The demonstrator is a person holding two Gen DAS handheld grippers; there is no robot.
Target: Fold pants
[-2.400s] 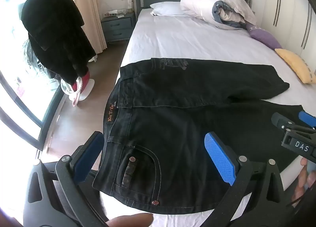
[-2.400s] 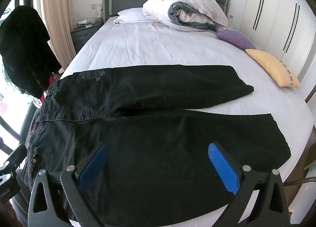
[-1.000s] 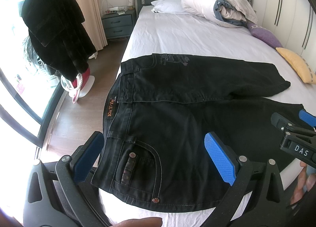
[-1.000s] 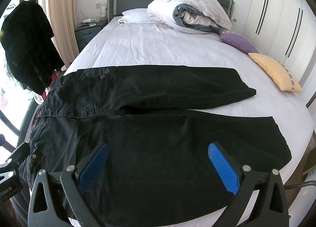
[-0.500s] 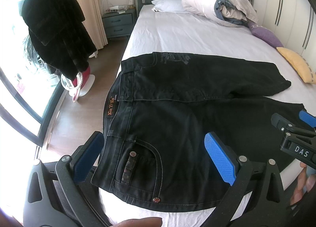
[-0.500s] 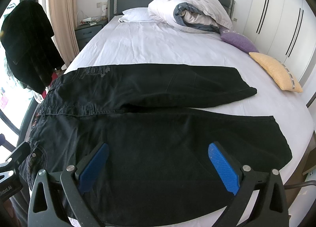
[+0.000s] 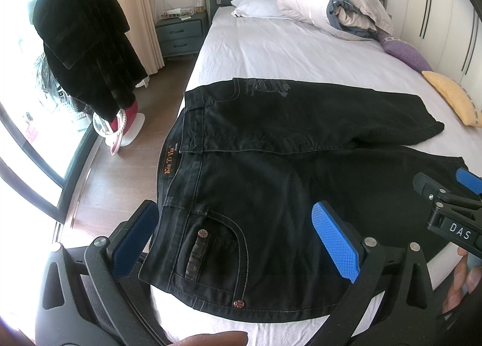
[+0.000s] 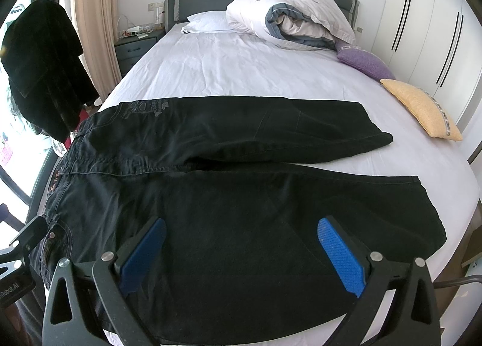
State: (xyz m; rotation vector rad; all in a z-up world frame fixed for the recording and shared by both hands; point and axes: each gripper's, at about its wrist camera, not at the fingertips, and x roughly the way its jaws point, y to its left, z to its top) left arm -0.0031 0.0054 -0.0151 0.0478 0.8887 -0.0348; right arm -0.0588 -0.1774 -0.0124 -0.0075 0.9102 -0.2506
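Black pants [image 7: 271, 165] lie flat across the foot of the bed, waistband at the left edge, both legs stretched to the right; they also show in the right wrist view [image 8: 241, 189]. My left gripper [image 7: 235, 237] is open and empty, hovering over the near waist corner with the stitched pocket. My right gripper [image 8: 241, 252] is open and empty, above the near leg's lower edge. Its tip shows at the right of the left wrist view [image 7: 446, 195].
The white-sheeted bed [image 8: 241, 69] carries a rolled duvet [image 8: 295, 23], a white pillow [image 8: 208, 23], a purple cushion [image 8: 361, 60] and a yellow cushion [image 8: 421, 108]. A black coat [image 7: 84, 54] hangs over a stand at the left, by the window. A nightstand [image 7: 180, 32] stands beside the headboard.
Both grippers have shifted only slightly over the pants; the view drifts a little. The pants have not moved and both grippers stay open.
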